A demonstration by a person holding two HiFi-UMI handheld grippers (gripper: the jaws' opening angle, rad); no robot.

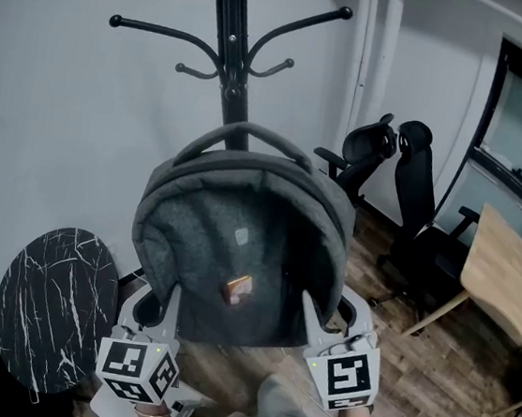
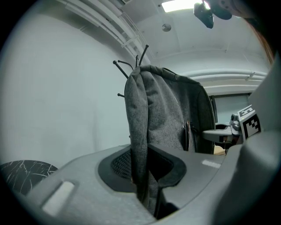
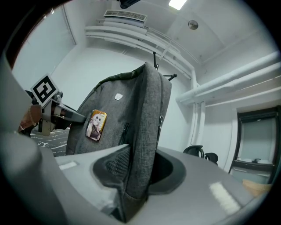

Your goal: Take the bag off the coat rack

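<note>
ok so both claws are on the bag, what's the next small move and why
Probably draw the backpack level toward you, away from the coat rack, both claws together. The left claw and right claw are each shut on a lower side of it, and its top handle looks clear of the hooks but close to the pole.

Near, centre: bag [image 1: 237,247], clamped at its left edge in left gripper [image 1: 153,305], at its right edge in right gripper [image 1: 333,316]. Behind it — coat rack [image 1: 233,48]. Low left: round table [image 1: 51,305]. Far right — office chairs [image 1: 413,203], wooden table [image 1: 507,280].

Wood floor [image 1: 467,375], 2 office chairs [image 1: 419,203]
</note>
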